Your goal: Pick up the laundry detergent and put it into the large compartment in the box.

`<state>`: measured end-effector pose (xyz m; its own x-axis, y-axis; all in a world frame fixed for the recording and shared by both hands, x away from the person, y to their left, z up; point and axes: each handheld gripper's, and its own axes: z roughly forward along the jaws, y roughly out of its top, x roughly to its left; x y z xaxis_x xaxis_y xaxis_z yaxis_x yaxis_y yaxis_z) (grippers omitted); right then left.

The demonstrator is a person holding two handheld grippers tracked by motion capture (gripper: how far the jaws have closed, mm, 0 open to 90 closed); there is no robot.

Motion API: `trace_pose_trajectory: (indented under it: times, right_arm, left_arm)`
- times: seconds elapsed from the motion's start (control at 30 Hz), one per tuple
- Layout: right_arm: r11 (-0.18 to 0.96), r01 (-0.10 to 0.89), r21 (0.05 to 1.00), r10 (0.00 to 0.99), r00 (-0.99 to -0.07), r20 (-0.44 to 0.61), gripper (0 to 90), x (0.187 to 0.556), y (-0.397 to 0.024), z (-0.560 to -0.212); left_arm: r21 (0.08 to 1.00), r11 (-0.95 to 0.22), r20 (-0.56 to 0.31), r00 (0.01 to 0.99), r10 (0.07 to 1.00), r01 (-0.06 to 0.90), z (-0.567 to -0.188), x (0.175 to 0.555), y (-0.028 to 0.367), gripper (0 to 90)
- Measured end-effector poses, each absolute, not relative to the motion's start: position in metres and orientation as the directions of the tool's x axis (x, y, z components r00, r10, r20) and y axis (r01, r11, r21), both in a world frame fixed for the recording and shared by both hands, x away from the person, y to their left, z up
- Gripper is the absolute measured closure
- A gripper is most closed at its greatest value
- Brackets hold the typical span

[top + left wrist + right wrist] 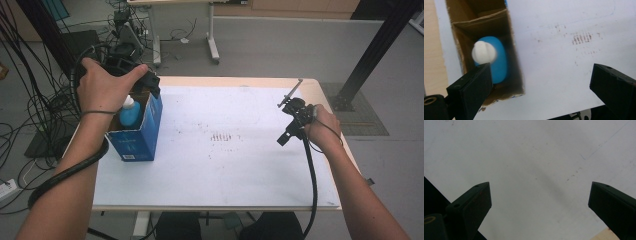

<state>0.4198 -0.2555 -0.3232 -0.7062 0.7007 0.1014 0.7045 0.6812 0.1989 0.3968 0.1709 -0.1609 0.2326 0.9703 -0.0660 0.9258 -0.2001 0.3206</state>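
Observation:
An open-topped blue cardboard box (143, 134) stands at the left of the white sheet (225, 160). A blue bottle (131, 114) with a white cap stands upright inside it. My left gripper (151, 84) hovers over the box's top, held from above by the hand. In the left gripper view its jaws stand wide apart and nothing is between them (540, 72). The bottle (499, 65) and its cap (484, 52) lie below them, inside the box (514, 62). My right gripper (286, 119) rests at the right of the sheet, open and empty (540, 195).
The sheet covers most of a pale wooden table (320, 90) and carries faint brown marks (222, 137) at its middle. Cables (30, 105) pile up on the floor to the left. A white desk leg (214, 47) and a black post (372, 55) stand beyond the table.

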Motion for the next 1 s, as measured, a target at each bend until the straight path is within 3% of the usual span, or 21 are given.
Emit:
trace_pose_trajectory:
  times: [0.53, 1.0]
  right_arm:
    - [0.682, 0.706, 0.191, 0.705, -0.704, 0.083, 4.9, 0.42, -0.257, -0.32]
    - [0.684, 0.705, 0.188, 0.704, -0.705, 0.084, 4.8, 0.419, -0.255, -0.319]
  left_arm:
    - [0.305, -0.352, -0.086, 0.393, 0.915, 0.885, -0.169, 0.384, 0.117, 4.9]
    - [0.311, -0.435, -0.127, 0.49, 0.862, 0.845, -0.2, 0.374, 0.073, 5.2]
